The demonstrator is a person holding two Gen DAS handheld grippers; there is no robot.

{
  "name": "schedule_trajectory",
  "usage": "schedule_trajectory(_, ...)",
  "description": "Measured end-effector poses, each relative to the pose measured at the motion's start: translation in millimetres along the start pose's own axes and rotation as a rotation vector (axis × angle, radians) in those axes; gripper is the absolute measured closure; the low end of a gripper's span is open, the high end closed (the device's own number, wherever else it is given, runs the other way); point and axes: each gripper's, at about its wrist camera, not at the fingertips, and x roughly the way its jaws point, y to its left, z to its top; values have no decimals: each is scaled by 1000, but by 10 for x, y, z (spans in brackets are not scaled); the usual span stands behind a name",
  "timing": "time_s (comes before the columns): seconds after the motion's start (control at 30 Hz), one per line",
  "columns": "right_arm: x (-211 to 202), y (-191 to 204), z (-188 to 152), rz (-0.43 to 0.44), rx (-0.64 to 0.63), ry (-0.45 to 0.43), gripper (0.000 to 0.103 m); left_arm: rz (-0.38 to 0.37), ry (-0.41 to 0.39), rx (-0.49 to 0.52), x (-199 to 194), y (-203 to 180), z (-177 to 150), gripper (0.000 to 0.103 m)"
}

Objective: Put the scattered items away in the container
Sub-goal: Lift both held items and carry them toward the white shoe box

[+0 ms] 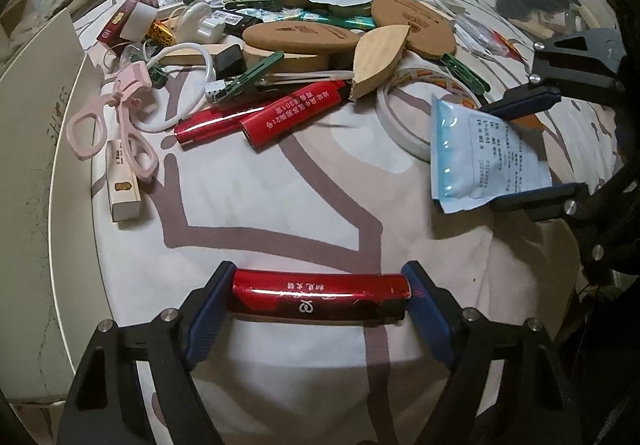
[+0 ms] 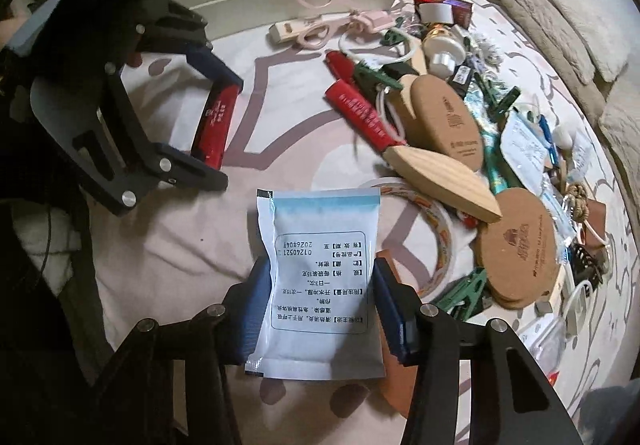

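Lighter, red, is sitting pinched end to end in the left gripper over bare bedsheet beside the white box at the sheet's edge, while the right gripper is pinching a sachet just clear of the clutter pile.

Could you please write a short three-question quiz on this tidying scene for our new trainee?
1. What does the left gripper hold?
2. True or false: the right gripper is empty.
3. Which lies beside the white box: A) the pink scissor-handled tool, B) a cork coaster, C) the tape roll?

Key:
1. A red foil-wrapped stick, clamped end to end.
2. False: it grips a white and blue sachet.
3. A.
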Motion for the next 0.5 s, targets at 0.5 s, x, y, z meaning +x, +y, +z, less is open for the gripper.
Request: schedule_trajectory(0.5, -236, -340, 95, -59, 90, -117, 52, 62, -75, 7, -334, -47, 154, 20)
